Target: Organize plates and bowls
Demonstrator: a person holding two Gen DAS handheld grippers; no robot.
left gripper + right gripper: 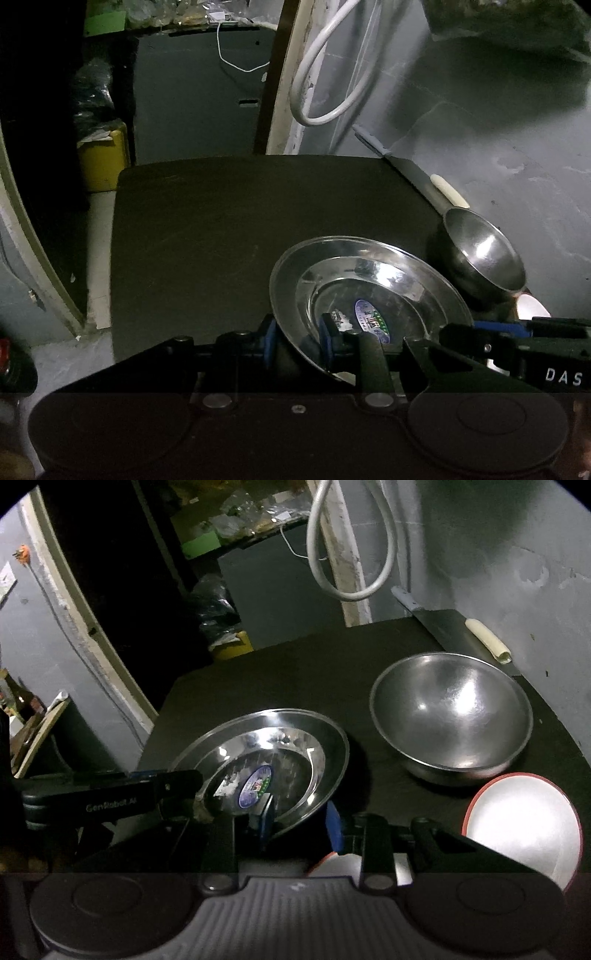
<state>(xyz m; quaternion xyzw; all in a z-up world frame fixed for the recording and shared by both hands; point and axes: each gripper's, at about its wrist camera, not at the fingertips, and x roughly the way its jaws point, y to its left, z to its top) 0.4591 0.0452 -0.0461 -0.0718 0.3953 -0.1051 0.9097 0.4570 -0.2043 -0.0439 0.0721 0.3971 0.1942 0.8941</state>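
Observation:
A steel plate (369,284) with an oval sticker is tilted above the dark table (221,229). My left gripper (297,334) is shut on its near-left rim, one blue pad on each side. My right gripper (301,821) straddles the plate's (280,753) near-right rim with its jaws still apart, so it is open. The left gripper shows at the plate's left edge in the right wrist view. A steel bowl (450,712) stands upright at the right rear; it also shows in the left wrist view (484,254). A white bowl with a red rim (524,823) sits at the near right.
A pale cylindrical handle (487,640) lies on a flat metal sheet (454,635) at the table's back right, against the grey wall. A white hose (351,554) hangs behind the table. A yellow container (103,158) stands beyond the table's left rear corner.

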